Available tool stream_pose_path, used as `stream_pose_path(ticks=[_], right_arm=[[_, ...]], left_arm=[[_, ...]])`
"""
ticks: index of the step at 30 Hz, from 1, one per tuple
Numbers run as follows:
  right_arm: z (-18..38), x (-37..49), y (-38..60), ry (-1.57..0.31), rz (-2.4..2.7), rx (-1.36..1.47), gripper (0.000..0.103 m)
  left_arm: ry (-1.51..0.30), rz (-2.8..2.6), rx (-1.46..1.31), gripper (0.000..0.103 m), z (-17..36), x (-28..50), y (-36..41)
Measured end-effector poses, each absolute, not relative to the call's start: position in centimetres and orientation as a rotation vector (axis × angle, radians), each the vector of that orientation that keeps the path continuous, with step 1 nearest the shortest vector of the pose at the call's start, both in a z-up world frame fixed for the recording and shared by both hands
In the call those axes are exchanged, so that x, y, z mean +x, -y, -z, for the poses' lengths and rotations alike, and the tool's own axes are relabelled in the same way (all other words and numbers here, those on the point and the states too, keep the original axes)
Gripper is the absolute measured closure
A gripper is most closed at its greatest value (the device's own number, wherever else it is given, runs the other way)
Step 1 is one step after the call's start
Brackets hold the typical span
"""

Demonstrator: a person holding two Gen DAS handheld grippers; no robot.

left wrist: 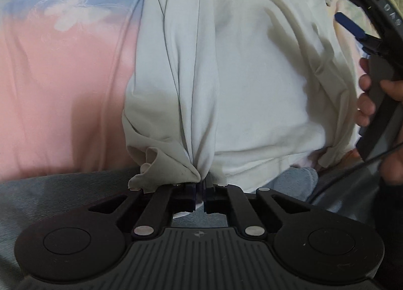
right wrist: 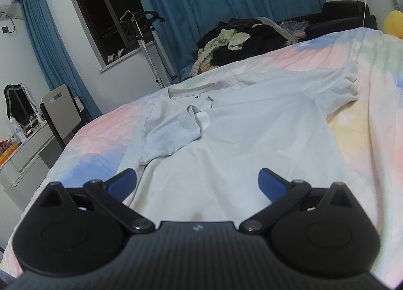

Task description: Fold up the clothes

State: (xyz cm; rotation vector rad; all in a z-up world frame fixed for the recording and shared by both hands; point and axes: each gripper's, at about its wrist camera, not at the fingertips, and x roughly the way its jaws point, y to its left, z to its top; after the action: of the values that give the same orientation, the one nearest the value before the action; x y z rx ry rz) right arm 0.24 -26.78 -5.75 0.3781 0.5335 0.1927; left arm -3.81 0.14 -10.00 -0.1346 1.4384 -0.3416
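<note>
a: where does the fold stand?

b: partway, as far as i can judge. the white t-shirt (right wrist: 226, 133) lies spread along the pastel bedsheet (right wrist: 377, 118), collar (right wrist: 191, 89) at the far end, hem toward the camera. one sleeve (right wrist: 173, 128) is already turned in over the chest, while the other sleeve (right wrist: 350, 81) lies bunched out at the far side, not tucked. the body is at full length, with no crosswise fold that i can see.

a: and the grippers?

b: the left gripper (left wrist: 200, 190) is clenched on a gathered corner of the shirt's edge — cloth puckers into a tight knot right at its tips and fans out from there. the right gripper (right wrist: 197, 184) is released, its blue fingers (right wrist: 270, 181) spread wide, hovering over the near end of the shirt with nothing between them. in the left view you can see it at the right edge, with the person's hand (left wrist: 367, 98) wrapped round its handle.

a: so what's left?

b: by my reading, the out-lying sleeve and that side need bringing in, then the length halved. whether the pinched corner is being lifted for a fold or just tugged to flatten the cloth, i can't tell.

a: how does the shirt look?

b: thin, soft cotton, limp — long creases run away from the pinch, and shallow wrinkles cross the body. there's a faint yellowish mark (right wrist: 197, 217) near the hem. there's a small dark dot inside the collar, likely a tag. it will sag and slide if held by one corner alone.
</note>
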Motion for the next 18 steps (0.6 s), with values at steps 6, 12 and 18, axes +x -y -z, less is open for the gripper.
stream_pose_path(ticks=[6,12,18], right_arm=[[5.2,-0.3,27.0,-0.513,-0.185,0.366,0.0],[4.2,-0.9,27.1,-0.481,-0.18,0.346,0.0],[3.5,-1.5,27.1,-0.446,-0.168,0.304,0.0]], left_arm=[[-1.348,0.389,-0.012,0.06,7.8,-4.9,1.0],[-1.024,0.444,0.003,0.013,2.5,-7.2,1.6],[-0.781,0.384,-0.016,0.011,0.6,-3.8,3.1]])
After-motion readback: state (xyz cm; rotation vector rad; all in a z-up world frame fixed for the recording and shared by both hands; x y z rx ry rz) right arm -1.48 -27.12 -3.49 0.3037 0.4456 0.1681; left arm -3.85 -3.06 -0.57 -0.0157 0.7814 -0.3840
